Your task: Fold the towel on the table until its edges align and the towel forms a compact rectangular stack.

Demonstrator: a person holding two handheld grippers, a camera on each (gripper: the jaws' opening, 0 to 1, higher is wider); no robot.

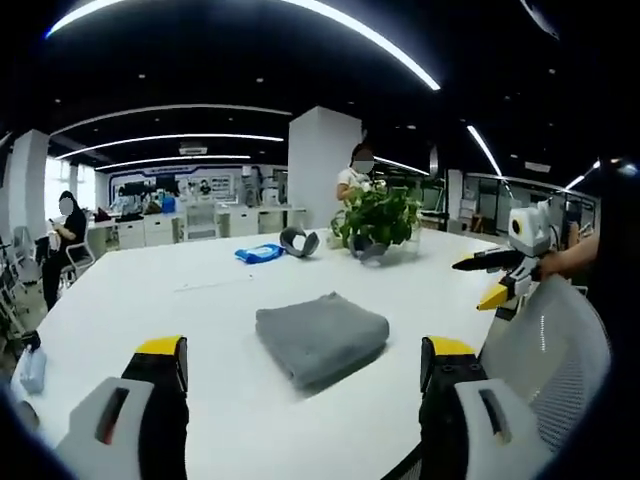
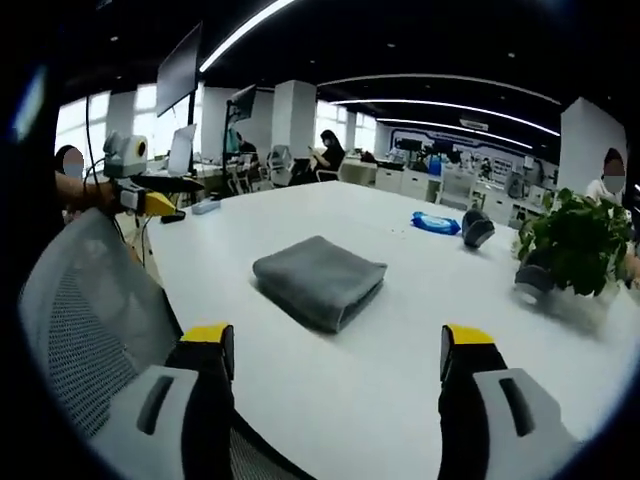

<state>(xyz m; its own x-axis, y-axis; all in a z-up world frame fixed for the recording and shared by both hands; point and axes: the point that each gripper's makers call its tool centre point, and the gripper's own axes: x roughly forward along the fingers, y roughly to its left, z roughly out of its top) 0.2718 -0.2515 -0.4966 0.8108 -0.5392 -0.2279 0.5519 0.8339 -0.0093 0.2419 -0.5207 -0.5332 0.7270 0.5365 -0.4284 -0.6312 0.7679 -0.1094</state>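
Your folded grey towel point(image 1: 322, 337) lies on the white worktop point(image 1: 200, 300); both grippers' fingers point(image 1: 160, 362) point(image 2: 212, 345) gape wide, empty; no legible writing.

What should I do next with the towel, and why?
Probably nothing more than hold both grippers back. The towel already lies as a compact folded stack on the table, the left gripper and right gripper open and apart from it.

A white table point(image 1: 230, 400) filled the lower frame. A folded grey towel point(image 1: 320, 337) lay at its centre; farther back sat a blue packet point(image 1: 259, 254) and a potted plant point(image 1: 377, 222).
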